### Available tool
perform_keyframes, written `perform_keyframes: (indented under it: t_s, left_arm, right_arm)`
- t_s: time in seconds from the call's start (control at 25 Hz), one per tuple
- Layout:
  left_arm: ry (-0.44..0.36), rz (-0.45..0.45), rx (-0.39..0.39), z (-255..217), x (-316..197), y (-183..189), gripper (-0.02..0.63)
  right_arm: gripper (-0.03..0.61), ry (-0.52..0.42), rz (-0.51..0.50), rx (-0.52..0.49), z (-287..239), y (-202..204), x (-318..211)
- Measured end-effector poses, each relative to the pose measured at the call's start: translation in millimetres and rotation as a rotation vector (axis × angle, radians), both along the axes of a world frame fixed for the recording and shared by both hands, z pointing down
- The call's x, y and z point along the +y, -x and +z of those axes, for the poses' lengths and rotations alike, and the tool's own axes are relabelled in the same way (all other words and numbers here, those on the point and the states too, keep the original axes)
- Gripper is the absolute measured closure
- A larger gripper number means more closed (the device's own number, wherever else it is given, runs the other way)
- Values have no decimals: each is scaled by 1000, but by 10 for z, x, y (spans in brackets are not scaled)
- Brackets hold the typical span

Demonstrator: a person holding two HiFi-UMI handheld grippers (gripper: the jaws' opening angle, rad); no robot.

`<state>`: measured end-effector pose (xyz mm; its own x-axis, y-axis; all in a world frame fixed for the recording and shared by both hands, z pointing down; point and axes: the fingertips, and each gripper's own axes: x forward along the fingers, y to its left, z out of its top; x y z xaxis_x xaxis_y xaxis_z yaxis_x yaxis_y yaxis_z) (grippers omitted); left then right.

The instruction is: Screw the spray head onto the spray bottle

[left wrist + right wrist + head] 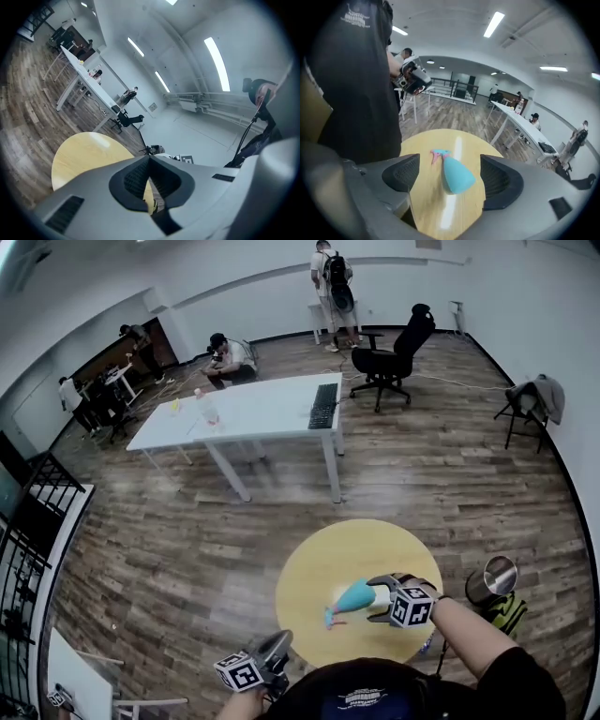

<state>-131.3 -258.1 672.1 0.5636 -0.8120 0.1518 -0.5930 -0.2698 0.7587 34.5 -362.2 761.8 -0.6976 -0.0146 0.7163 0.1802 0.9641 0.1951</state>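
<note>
A teal spray bottle (354, 597) lies on its side on the round yellow table (319, 554). Its pink and teal spray head (330, 618) sits at the neck and points away from my right gripper (377, 599). That gripper is open. In the right gripper view the bottle (456, 174) lies between the wide-apart jaws with its base toward the camera, and neither pad touches it. The spray head (439, 154) shows at the bottle's far end. My left gripper (279, 645) is shut and empty, held off the table's near left edge. In the left gripper view its jaws meet (149, 180).
A long white table (253, 413) with a keyboard stands beyond the round one. A black office chair (398, 352) and a folding chair (530, 404) are farther back. A metal bin (495, 577) stands right of the round table. Several people are at the room's far side.
</note>
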Motion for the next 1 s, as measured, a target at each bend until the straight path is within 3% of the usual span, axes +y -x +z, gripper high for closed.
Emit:
perform_keyframes:
  t_s: [0.24, 0.4, 0.52, 0.64, 0.8, 1.0]
  left_arm:
    - [18, 63, 25, 212, -342, 403, 601]
    - [35, 99, 44, 317, -402, 918, 601]
    - [56, 109, 38, 378, -403, 1311, 601]
    - [80, 106, 16, 469, -414, 1616, 601]
    - [105, 66, 11, 506, -463, 1744, 601]
    - [88, 47, 18, 360, -488, 1221, 601]
  right_arm:
    - [137, -96, -124, 250, 737, 530, -194]
    - [132, -160, -194, 462, 1319, 777, -273]
    - [115, -129, -171, 616, 1782, 696, -368]
    - [131, -16, -133, 733, 2090, 545, -376]
    - [130, 45, -144, 754, 2123, 570, -421]
    - [143, 48, -81, 646, 1960, 467, -385]
